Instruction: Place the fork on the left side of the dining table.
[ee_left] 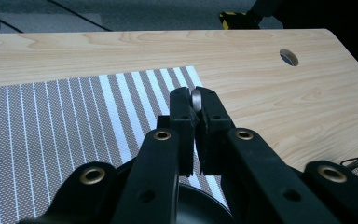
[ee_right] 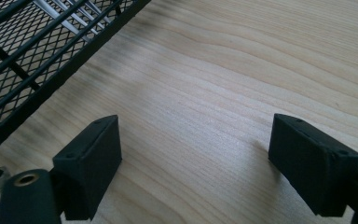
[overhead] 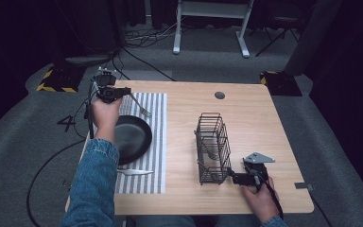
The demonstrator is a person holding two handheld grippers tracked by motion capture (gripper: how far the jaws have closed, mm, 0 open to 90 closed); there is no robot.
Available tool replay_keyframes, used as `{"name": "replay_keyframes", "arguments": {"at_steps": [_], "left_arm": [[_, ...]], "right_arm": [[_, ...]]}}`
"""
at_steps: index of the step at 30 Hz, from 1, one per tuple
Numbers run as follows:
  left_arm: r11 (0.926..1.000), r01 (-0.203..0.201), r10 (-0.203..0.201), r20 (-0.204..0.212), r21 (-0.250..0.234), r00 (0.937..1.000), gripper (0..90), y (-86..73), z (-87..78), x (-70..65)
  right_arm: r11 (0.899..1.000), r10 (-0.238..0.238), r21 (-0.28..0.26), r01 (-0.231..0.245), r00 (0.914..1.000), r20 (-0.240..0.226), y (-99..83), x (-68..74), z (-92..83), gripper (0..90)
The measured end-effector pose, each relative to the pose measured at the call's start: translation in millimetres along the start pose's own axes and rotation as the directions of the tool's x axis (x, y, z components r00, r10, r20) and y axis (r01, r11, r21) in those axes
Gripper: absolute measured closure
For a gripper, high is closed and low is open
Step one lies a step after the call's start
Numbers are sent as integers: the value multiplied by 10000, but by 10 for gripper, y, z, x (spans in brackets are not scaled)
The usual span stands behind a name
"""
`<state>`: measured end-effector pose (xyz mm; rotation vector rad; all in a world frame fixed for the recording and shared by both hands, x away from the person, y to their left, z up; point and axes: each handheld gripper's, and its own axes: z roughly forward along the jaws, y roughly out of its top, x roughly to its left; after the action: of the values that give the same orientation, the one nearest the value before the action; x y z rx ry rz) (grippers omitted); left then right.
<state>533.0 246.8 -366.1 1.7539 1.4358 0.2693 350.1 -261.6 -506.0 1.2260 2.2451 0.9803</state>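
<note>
My left gripper hovers over the far end of the striped placemat, shut on the handle of a metal fork whose tines slope down toward the mat. In the left gripper view the jaws of the left gripper pinch the fork's handle end. A black round plate lies on the mat beneath my left wrist, and a knife lies near the mat's front. My right gripper rests on the table beside the black wire basket; the right gripper stands open with bare wood between its jaws.
The basket's mesh wall sits close to the right gripper's left jaw and holds some cutlery. A round cable hole is at the table's far side. Bare wood stretches right of the basket. Cables run across the floor at the left.
</note>
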Motion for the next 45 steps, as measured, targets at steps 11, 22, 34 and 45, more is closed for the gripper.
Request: {"name": "replay_keyframes", "arguments": {"at_steps": [11, 22, 34, 45], "left_arm": [[9998, 192, -192, -2, -62, 9998, 761, 8, 35, 47], [9992, 392, -396, -355, -117, 9986, 659, 7, 54, 229], [9986, 534, -536, -592, -57, 9968, 645, -11, 91, 471], [9914, 1303, -1306, -606, -102, 9896, 635, -70, 156, 714]], "right_arm": [[10000, 0, -1, 0, 10000, 0, 0, 0, 0, 170], [10000, -6, -8, 6, 10000, 7, 0, 4, -2, 174], [10000, -8, -2, 8, 10000, -3, 0, 3, -2, 174], [10000, -16, 1, 16, 10000, -1, 0, 2, -2, 175]]}}
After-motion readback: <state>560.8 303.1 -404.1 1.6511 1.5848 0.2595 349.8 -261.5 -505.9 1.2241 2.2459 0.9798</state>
